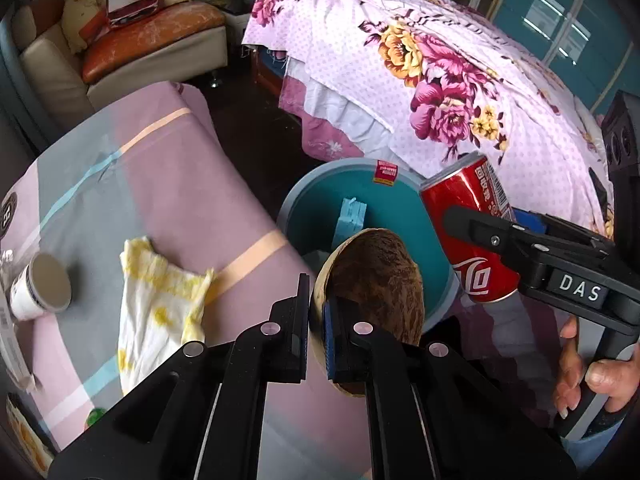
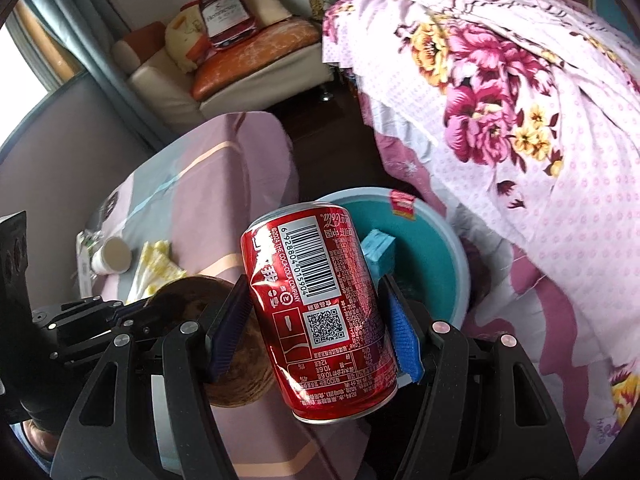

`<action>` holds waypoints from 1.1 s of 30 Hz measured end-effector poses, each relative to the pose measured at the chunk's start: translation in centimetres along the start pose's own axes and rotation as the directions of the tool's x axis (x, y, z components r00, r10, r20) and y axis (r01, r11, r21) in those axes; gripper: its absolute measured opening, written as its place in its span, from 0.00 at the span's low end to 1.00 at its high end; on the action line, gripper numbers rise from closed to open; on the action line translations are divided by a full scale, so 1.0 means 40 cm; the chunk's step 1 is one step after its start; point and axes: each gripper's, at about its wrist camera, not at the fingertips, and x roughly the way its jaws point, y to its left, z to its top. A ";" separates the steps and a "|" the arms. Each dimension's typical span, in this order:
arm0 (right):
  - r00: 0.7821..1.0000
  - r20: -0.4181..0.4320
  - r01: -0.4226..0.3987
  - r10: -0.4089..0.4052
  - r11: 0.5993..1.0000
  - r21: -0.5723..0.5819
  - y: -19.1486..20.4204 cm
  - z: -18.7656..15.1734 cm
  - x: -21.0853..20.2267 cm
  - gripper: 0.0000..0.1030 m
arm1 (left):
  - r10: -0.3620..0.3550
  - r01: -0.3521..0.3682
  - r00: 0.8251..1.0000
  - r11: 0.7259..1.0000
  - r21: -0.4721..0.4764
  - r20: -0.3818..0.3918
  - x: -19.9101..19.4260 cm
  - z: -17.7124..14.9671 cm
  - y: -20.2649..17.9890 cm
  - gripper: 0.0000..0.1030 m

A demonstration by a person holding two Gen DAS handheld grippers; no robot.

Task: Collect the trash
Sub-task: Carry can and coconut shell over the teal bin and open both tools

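You've got the shell [image 1: 376, 276] clenched by its rim in your left tool [image 1: 316, 344] and the can [image 2: 320, 308] clamped in your right tool [image 2: 316, 332], both low-centre over the bin [image 1: 396, 204], so release next.

Ahead of both pairs of fingers the round bin [image 1: 404, 200] stands open at the top, with only a blue block [image 1: 352, 220] inside. The bed [image 1: 460, 80] crowds it on the far right, the covered table [image 1: 160, 184] on the left. A dark floor gap lies between.
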 end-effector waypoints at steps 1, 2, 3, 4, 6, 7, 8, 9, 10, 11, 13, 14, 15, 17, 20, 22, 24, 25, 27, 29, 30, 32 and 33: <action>1.000 -0.002 0.003 -0.003 1.000 0.003 -0.006 0.006 0.003 0.60 | -0.001 0.001 1.000 1.000 0.002 -0.001 0.008 0.009 -0.003 0.07; 1.000 -0.006 0.010 -0.010 1.000 0.008 -0.013 0.009 0.011 0.60 | -0.003 0.003 1.000 1.000 0.002 -0.003 0.013 0.014 -0.003 0.07; 1.000 -0.011 0.016 -0.016 1.000 0.011 -0.020 0.013 0.019 0.60 | -0.007 0.007 1.000 1.000 0.002 -0.005 0.021 0.021 -0.005 0.07; 1.000 -0.015 0.021 -0.021 1.000 0.012 -0.025 0.016 0.025 0.60 | -0.009 0.009 1.000 1.000 0.005 -0.006 0.027 0.027 -0.007 0.07; 0.999 -0.026 0.034 -0.034 0.999 0.017 -0.035 0.021 0.042 0.60 | -0.010 0.010 1.000 1.000 0.013 -0.008 0.040 0.038 -0.013 0.07; 0.999 -0.029 0.039 -0.038 0.999 0.019 -0.038 0.024 0.048 0.60 | -0.012 0.012 1.000 1.000 0.015 -0.010 0.047 0.043 -0.015 0.07; 0.999 -0.034 0.043 -0.043 0.999 0.021 -0.041 0.026 0.056 0.60 | -0.016 0.016 1.000 1.000 0.014 -0.013 0.054 0.049 -0.016 0.07; 0.998 -0.037 0.047 -0.046 0.999 0.022 -0.044 0.028 0.061 0.60 | -0.020 0.020 1.000 1.000 0.013 -0.015 0.061 0.054 -0.015 0.07; 0.998 -0.039 0.050 -0.050 0.998 0.022 -0.045 0.030 0.066 0.60 | -0.021 0.021 1.000 1.000 0.013 -0.017 0.066 0.058 -0.015 0.07; 0.998 -0.041 0.054 -0.053 0.998 0.022 -0.046 0.031 0.071 0.60 | -0.022 0.023 1.000 1.000 0.013 -0.017 0.069 0.060 -0.014 0.07; 0.997 -0.045 0.061 -0.060 0.998 0.023 -0.049 0.032 0.078 0.60 | -0.026 0.026 0.999 1.000 0.008 -0.020 0.077 0.064 -0.012 0.09; 0.997 -0.048 0.065 -0.063 0.998 0.024 -0.050 0.033 0.081 0.60 | -0.030 0.030 0.999 1.000 0.004 -0.024 0.081 0.066 -0.010 0.11; 0.997 -0.050 0.066 -0.065 0.998 0.024 -0.049 0.034 0.084 0.60 | -0.031 0.031 0.999 1.000 -0.001 -0.025 0.083 0.067 -0.008 0.12; 0.996 -0.059 0.067 -0.065 0.997 0.025 -0.049 0.035 0.092 0.60 | -0.032 0.032 0.999 0.999 -0.005 -0.018 0.080 0.065 -0.004 0.25; 0.994 -0.086 0.065 -0.062 0.997 0.030 -0.047 0.034 0.108 0.61 | -0.015 0.015 1.000 1.000 -0.011 0.006 0.067 0.064 0.002 0.60; 0.994 -0.096 0.060 -0.056 0.998 0.037 -0.048 0.034 0.113 0.62 | 0.000 0.000 0.999 1.000 -0.013 0.035 0.053 0.062 0.005 0.66; 0.993 -0.095 0.071 -0.068 0.997 0.030 -0.042 0.030 0.112 0.64 | -0.003 0.004 0.999 1.000 -0.020 0.043 0.042 0.062 0.010 0.70; 0.993 -0.092 0.077 -0.075 0.997 0.020 -0.036 0.029 0.108 0.65 | -0.006 0.008 0.999 1.000 -0.026 0.044 0.036 0.060 0.014 0.73; 0.993 -0.084 0.086 -0.085 0.996 0.004 -0.025 0.025 0.098 0.68 | 0.000 0.002 0.998 0.999 -0.032 0.055 0.026 0.056 0.017 0.78; 0.992 -0.067 0.105 -0.105 0.994 -0.012 -0.016 0.022 0.084 0.70 | 0.005 -0.003 0.998 0.999 -0.035 0.064 0.013 0.050 0.021 0.80; 0.992 -0.061 0.110 -0.110 0.994 -0.017 -0.012 0.020 0.078 0.71 | 0.005 -0.002 0.998 0.999 -0.037 0.067 0.008 0.048 0.023 0.80; 0.992 -0.048 0.116 -0.117 0.993 -0.027 0.001 0.016 0.062 0.72 | 0.006 -0.002 0.997 0.999 -0.044 0.072 -0.004 0.040 0.026 0.81; 0.992 -0.044 0.116 -0.117 0.993 -0.031 0.004 0.016 0.057 0.73 | 0.004 -0.001 0.997 0.999 -0.048 0.074 -0.011 0.036 0.030 0.82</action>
